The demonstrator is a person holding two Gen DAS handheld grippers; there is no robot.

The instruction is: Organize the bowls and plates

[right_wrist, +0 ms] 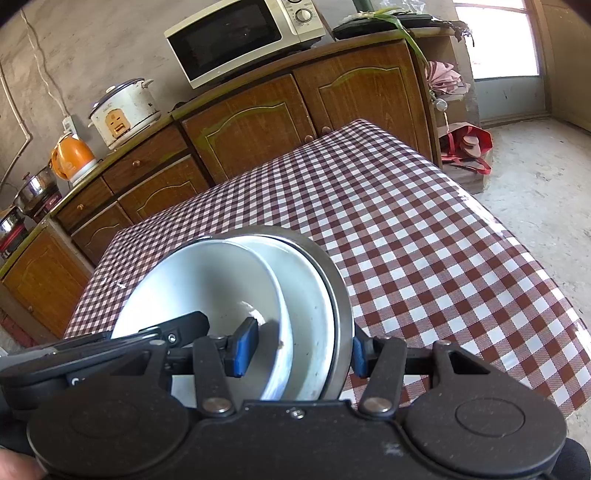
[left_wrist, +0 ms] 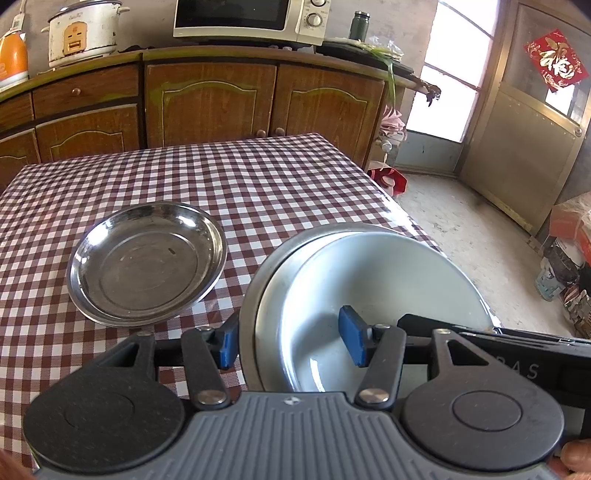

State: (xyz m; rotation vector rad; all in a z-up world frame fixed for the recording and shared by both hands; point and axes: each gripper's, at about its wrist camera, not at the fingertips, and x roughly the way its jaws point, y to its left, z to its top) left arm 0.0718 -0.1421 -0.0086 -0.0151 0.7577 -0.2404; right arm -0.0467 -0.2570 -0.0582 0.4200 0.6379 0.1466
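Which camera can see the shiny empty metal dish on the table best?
The left wrist camera: the metal dish sits whole and uncovered on the checked table. The right wrist camera doesn't show it at all, only the stacked dishes.

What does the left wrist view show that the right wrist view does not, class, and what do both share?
Left wrist only: an empty steel plate lying alone on the checked cloth, and a red door decoration.
Right wrist only: a steel pot at the far left, on the counter.
Both: the left gripper and right gripper clamped on the rim of one stack of dishes, plus microwave and rice cooker.
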